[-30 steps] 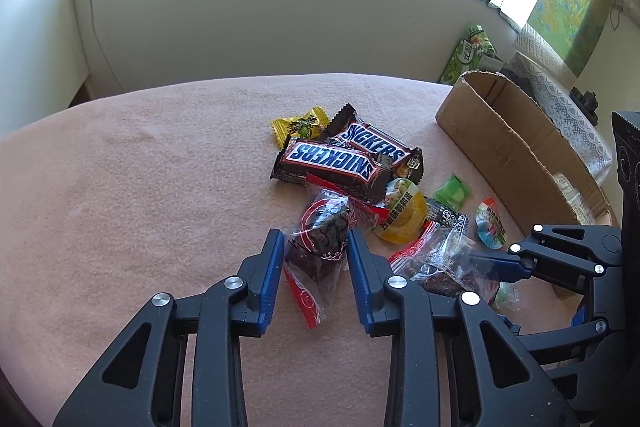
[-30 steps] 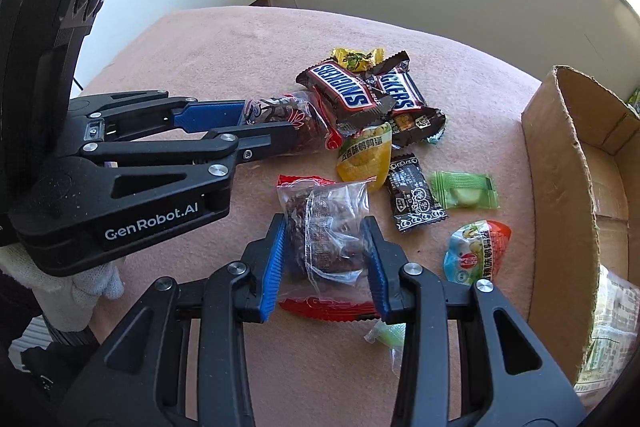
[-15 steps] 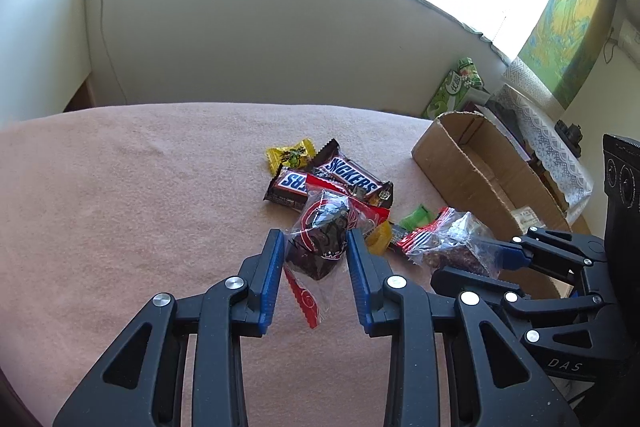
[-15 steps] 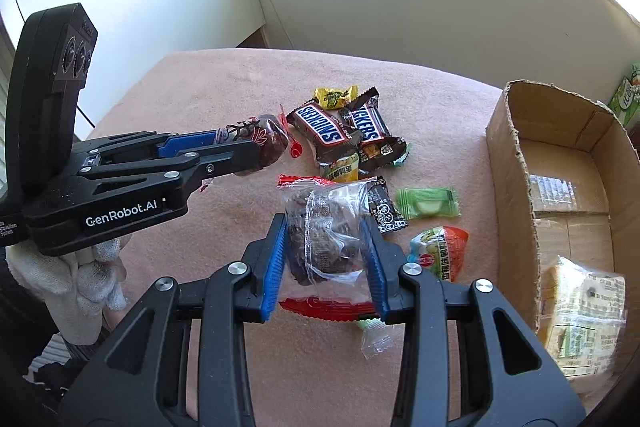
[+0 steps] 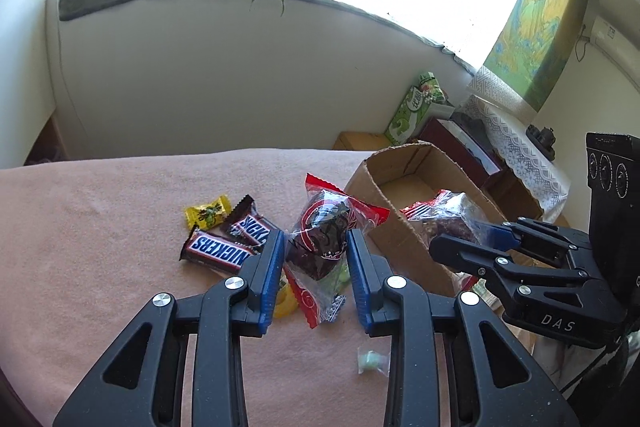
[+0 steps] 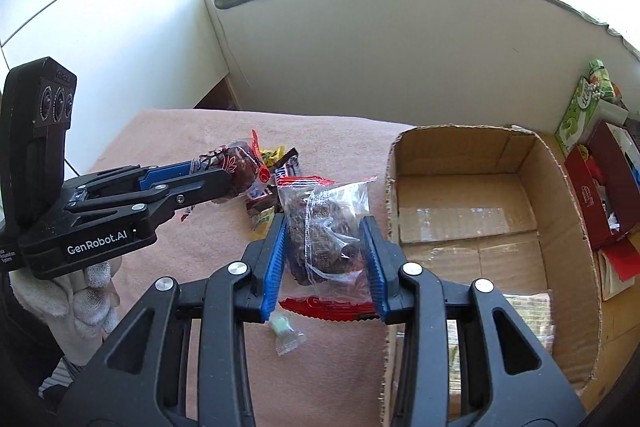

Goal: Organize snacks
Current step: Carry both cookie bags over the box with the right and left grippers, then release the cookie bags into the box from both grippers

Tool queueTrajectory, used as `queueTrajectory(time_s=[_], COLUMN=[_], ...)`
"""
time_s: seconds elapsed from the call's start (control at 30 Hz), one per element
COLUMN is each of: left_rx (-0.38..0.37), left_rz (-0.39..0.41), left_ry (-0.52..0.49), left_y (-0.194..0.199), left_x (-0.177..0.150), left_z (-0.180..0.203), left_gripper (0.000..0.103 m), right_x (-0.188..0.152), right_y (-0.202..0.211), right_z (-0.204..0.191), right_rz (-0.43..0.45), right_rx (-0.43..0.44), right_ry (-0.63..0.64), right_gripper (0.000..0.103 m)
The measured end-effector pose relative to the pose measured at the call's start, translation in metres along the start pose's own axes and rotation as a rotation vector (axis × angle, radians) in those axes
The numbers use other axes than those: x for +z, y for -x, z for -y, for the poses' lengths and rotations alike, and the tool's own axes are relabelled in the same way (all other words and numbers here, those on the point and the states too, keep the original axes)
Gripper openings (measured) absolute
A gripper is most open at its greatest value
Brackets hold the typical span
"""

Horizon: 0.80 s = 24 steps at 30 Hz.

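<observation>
Red-trimmed clear snack bags are aloft: left claw (image 5: 316, 253) clenches a dark snack bag (image 5: 326, 239); right claw (image 6: 325, 251) grips another snack packet (image 6: 326, 239) beside the cardboard box (image 6: 560, 187).

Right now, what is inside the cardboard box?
The box holds one pale wrapped pack at its near end; the right gripper hides part of that end. The rest shows bare cardboard.

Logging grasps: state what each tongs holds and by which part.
Left tongs: red-printed clear snack packet, pinched across its bulging middle. Right tongs: clear packet of dark snacks, likewise gripped across its middle, red seal hanging below.
</observation>
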<state>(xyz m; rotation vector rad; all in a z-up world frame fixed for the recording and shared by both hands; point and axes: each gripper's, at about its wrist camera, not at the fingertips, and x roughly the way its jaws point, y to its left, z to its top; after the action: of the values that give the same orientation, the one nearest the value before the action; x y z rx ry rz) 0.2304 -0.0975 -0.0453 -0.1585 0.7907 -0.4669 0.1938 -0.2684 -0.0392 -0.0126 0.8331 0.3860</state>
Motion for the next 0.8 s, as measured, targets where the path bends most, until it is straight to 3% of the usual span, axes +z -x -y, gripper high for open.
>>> queueTrajectory(time_s=[0.5,0.8], left_rx=[-0.049,-0.040], left_rz=[-0.039,-0.077], left_ry=[-0.111,-0.144], left_y=[-0.054,-0.074], left_x=[0.022,0.022], left_z=[0.070,0.086], left_gripper=[0.030,0.031], right_x=[0.010,0.002], right_y=[0.001,-0.001], right_z=[0.090,0.127], right_rz=[-0.011,-0.037], right_rx=[-0.146,-0.193], right_ry=[-0.101,-0.155], right_gripper=[0.038,0.038])
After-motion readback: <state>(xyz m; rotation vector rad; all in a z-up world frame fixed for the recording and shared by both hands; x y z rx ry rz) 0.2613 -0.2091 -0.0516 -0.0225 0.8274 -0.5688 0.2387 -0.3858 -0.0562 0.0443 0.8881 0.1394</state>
